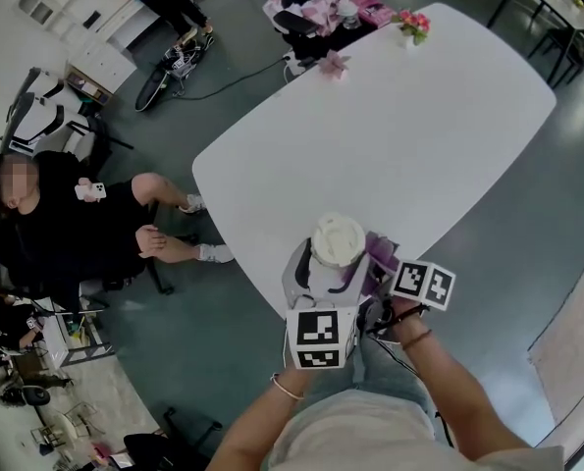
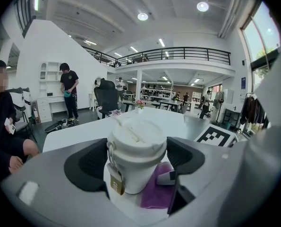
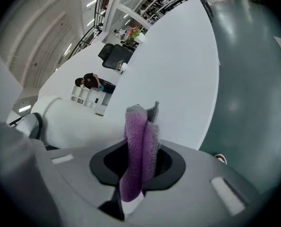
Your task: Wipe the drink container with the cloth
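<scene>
White office table: left gripper clamps the drink container, right gripper pinches the cloth; only the left gripper view shows its gold tag.

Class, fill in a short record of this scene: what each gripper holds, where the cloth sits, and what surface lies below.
Left gripper: shut on the drink container, white, lidded, upright
Right gripper: shut on the purple cloth
Cloth position: beside the container's lower part, seemingly touching it
Surface below: white table, near edge
</scene>
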The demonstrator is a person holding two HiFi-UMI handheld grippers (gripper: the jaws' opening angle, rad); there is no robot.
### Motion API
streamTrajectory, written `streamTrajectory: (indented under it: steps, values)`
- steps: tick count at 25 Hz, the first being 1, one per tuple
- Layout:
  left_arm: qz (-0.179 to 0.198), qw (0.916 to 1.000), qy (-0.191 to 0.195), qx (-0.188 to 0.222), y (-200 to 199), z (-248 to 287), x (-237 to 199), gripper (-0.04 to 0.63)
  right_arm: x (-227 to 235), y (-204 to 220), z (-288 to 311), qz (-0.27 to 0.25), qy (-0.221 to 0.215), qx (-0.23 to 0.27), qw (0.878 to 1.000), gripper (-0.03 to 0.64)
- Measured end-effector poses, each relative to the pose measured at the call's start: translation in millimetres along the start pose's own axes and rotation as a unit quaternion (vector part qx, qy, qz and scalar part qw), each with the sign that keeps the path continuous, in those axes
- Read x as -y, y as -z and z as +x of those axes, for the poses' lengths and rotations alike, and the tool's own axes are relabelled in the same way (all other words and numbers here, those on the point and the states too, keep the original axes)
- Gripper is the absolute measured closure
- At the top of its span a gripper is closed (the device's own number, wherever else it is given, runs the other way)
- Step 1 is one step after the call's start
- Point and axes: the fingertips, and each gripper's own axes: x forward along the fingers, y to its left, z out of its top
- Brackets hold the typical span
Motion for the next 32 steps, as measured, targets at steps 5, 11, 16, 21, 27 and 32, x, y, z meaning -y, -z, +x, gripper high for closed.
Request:
streamTrajectory:
  steps: [5,11,16,21,27,32]
  values:
    - [-0.004,0.9998,0.019,0.01,4,-4,-3,0.204,-5,-9,-17,-0.016,-0.01,0.005,1.0,0.551]
    - [-0.019,0.9982,0.057,-0.006,8,-31,-9,0.206,-18,-29,-58,-0.05,-0.021,0.023,0.998,0.551]
    - [-0.049,0.9981,0.019,0.033,-9,-58,-45,0.261,-41,-83,-99,-0.152,-0.008,0.092,0.984,0.551]
    - [-0.064,0.9935,-0.04,0.085,-51,-70,-98,0.411,-106,-140,-150,-0.311,0.012,0.21,0.927,0.551]
    - [-0.053,0.9843,-0.098,0.137,-100,-71,-136,0.539,-176,-173,-207,-0.402,0.002,0.337,0.851,0.551]
    - [-0.055,0.9767,-0.126,0.165,-123,-71,-153,0.577,-195,-182,-236,-0.419,0.018,0.416,0.807,0.551]
